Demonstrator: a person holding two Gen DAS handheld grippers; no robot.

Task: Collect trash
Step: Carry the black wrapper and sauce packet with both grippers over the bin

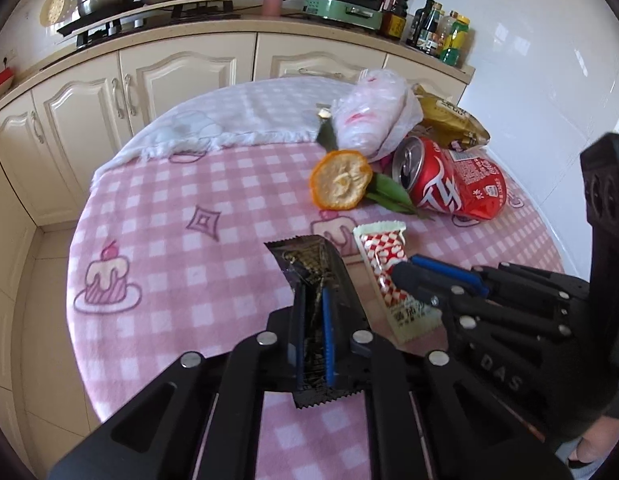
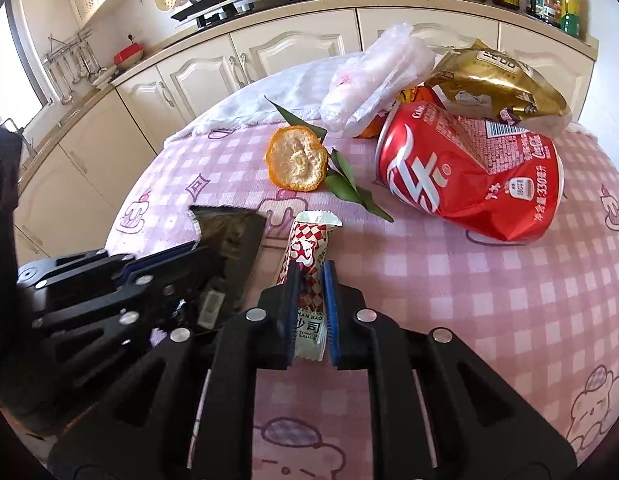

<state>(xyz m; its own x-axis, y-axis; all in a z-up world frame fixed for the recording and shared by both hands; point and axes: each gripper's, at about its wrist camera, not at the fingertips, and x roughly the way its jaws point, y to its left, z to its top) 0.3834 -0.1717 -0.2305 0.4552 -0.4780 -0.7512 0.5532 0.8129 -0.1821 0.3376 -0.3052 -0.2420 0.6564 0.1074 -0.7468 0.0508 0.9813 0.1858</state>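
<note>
My left gripper (image 1: 313, 292) is shut on a black foil wrapper (image 1: 305, 258), which sticks out past both ends of its fingers; the same wrapper (image 2: 233, 232) and left gripper (image 2: 197, 248) show at the left of the right wrist view. My right gripper (image 2: 311, 270) is shut on a red-and-white checked sauce packet (image 2: 309, 240), its blue pads pressing both sides. In the left wrist view the right gripper (image 1: 405, 266) reaches in from the right onto that packet (image 1: 383, 252). Both packets lie just above the pink checked tablecloth (image 2: 469, 300).
Beyond the grippers lie an orange peel (image 1: 341, 180) with green leaves (image 1: 393, 196), a crushed red can (image 1: 453, 184), a white plastic bag (image 1: 373, 120) and a gold bag (image 1: 453, 120). A white towel (image 1: 249, 116) covers the table's far side. Kitchen cabinets (image 1: 169, 76) stand behind.
</note>
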